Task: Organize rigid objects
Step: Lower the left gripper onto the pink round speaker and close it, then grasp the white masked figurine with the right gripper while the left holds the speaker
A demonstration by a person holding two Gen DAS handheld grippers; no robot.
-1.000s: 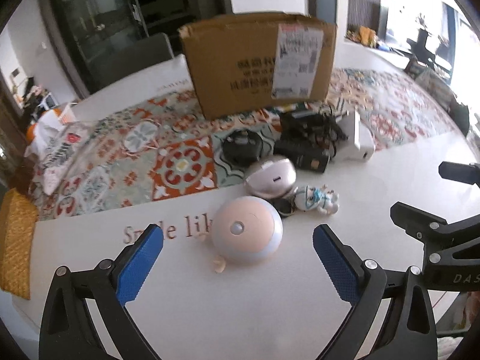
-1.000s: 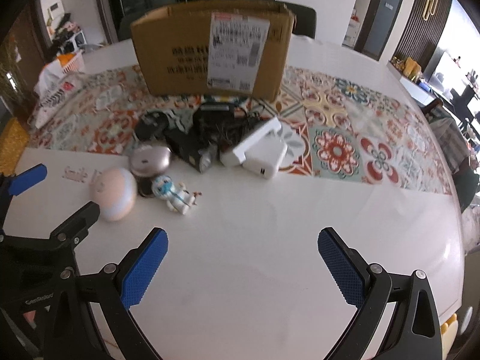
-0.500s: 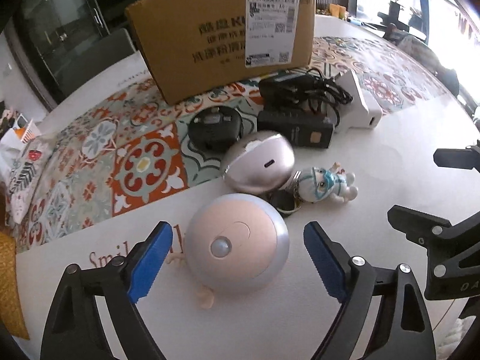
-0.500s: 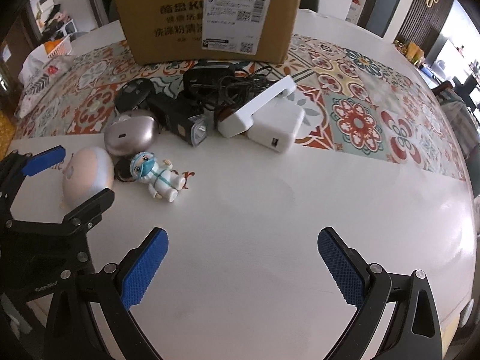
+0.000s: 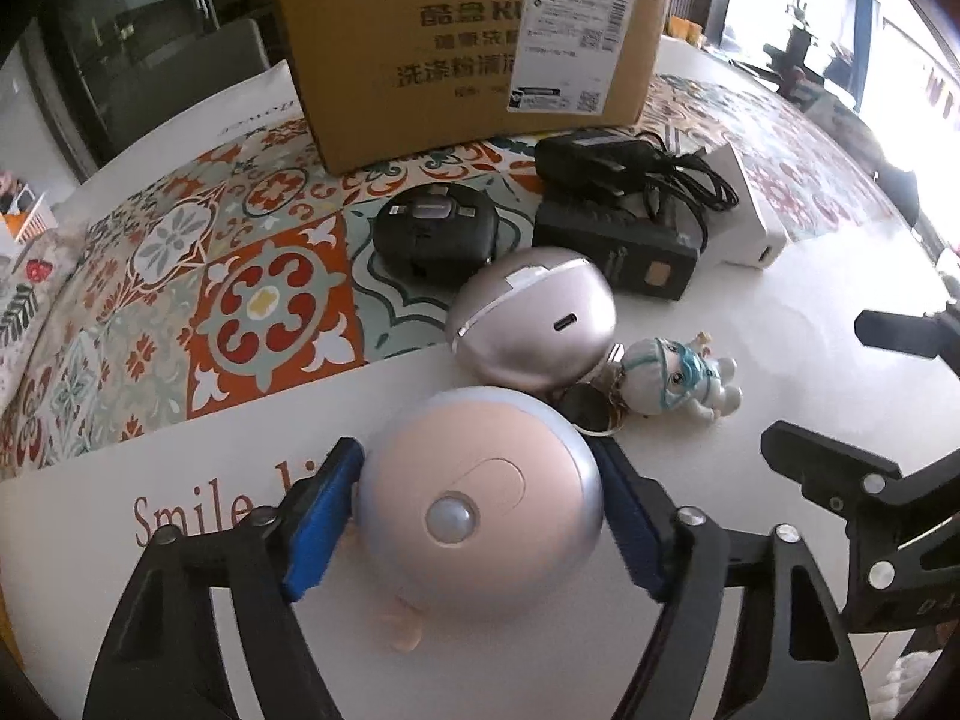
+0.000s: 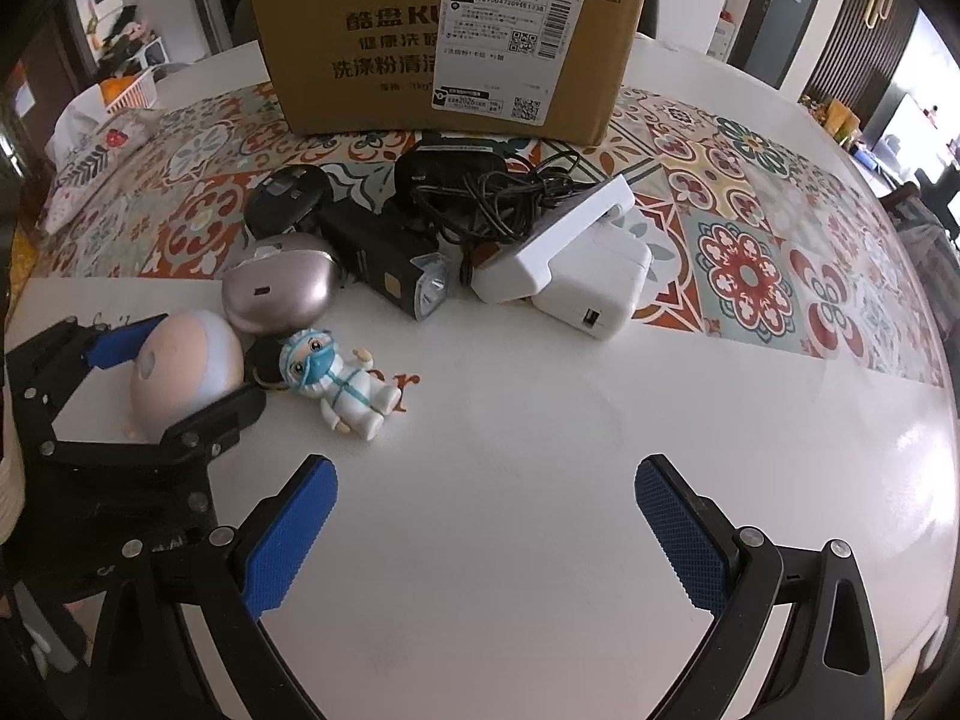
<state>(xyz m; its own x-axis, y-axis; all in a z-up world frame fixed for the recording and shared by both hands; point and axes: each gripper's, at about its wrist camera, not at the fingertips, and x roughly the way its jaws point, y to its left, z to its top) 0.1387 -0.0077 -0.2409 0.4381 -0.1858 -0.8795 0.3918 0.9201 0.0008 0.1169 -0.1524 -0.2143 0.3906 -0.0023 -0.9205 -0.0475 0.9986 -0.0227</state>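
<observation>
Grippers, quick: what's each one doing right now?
Left gripper: jaws have just been closing, pads against the pink dome light on the table.
Right gripper: open, empty.

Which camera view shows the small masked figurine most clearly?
The right wrist view: the figurine lies unobstructed on the white table, face and whole body visible. In the left wrist view it sits farther off toward the right, smaller, partly behind a key ring.

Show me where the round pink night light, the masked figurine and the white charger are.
round pink night light [image 5: 480, 516]: left wrist view, on its domed top, near the button.
masked figurine [image 6: 336, 384]: right wrist view, on its white torso.
white charger [image 6: 591, 291]: right wrist view, on its flat top face.
</observation>
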